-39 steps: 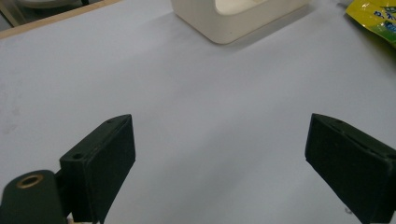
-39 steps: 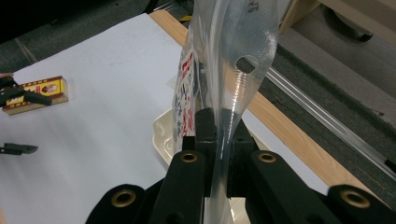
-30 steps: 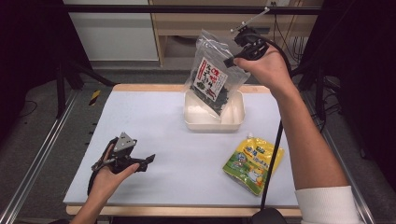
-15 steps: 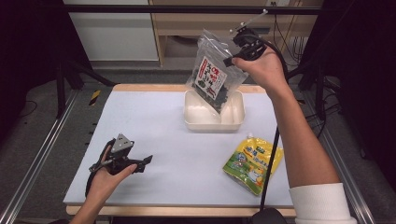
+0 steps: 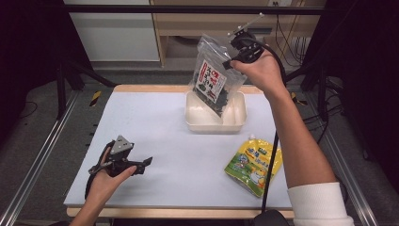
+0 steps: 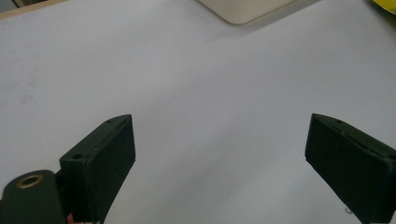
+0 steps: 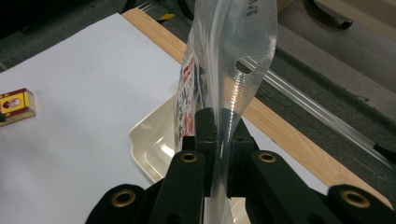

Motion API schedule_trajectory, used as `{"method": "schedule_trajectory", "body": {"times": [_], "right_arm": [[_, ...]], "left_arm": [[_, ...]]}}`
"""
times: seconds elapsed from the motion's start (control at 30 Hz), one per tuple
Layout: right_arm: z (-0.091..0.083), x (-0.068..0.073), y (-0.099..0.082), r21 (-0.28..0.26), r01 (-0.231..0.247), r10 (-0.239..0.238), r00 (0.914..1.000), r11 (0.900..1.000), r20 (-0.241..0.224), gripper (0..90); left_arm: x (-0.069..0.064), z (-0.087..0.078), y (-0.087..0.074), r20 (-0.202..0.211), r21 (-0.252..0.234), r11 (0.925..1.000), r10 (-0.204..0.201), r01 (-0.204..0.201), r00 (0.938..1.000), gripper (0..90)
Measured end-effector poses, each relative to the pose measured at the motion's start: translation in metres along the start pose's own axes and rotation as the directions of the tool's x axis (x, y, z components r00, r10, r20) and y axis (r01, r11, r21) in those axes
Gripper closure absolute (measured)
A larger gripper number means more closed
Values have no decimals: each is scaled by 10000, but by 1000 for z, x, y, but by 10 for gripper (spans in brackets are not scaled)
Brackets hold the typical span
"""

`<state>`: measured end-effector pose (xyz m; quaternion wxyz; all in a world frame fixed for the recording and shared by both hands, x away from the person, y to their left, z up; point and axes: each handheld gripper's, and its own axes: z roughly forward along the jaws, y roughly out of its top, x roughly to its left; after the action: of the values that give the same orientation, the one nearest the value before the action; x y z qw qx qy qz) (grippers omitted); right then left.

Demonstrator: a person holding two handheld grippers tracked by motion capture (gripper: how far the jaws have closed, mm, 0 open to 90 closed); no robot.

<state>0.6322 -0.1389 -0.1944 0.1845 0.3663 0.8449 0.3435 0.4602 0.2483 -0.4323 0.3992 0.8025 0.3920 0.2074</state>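
Right gripper (image 5: 231,60) jaws clamped on the top edge of a clear seaweed bag (image 5: 214,81), which hangs tilted above the cream tray (image 5: 237,123) at the far side of the worktop (image 5: 155,122); the bag's lower corner hides part of the tray's inside. Left gripper (image 5: 147,161) rests low on the worktop, jaws wide apart, holding nothing. Print on the yellow pouch (image 5: 251,160) is too small to read.

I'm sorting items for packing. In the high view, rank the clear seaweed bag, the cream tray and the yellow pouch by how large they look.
1. Clear seaweed bag and cream tray: look alike; the bag is raised nearer the camera, so unsure.
2. Yellow pouch: smallest.
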Motion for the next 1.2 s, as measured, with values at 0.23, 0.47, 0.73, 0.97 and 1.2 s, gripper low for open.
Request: {"method": "schedule_trajectory", "body": {"times": [0.23, 0.47, 0.73, 0.97, 1.2], "right_arm": [[15, -2, -4, 220, -197, 198, 9998, 9996, -38, 869], [28, -4, -9, 304, -470, 480, 9983, 9984, -331, 868], [41, -5, -16, 362, -832, 855, 9942, 9959, -660, 867], [52, -8, -22, 392, -1101, 1136, 9883, 9931, -1019, 867], [60, -15, -28, 290, -1334, 1361, 9818, 9906, -1321, 865]], "left_arm": [[-1, 1, 0, 45, 38, 10000, 30, -30, 10000, 84], [-1, 2, -1, 53, 50, 10000, 30, -30, 10000, 84], [0, 3, -1, 60, 66, 10000, 20, -20, 10000, 84], [-1, 4, -1, 100, 124, 9999, 17, -18, 9999, 84], [-2, 6, -2, 147, 221, 9997, 48, -52, 9999, 84]]}}
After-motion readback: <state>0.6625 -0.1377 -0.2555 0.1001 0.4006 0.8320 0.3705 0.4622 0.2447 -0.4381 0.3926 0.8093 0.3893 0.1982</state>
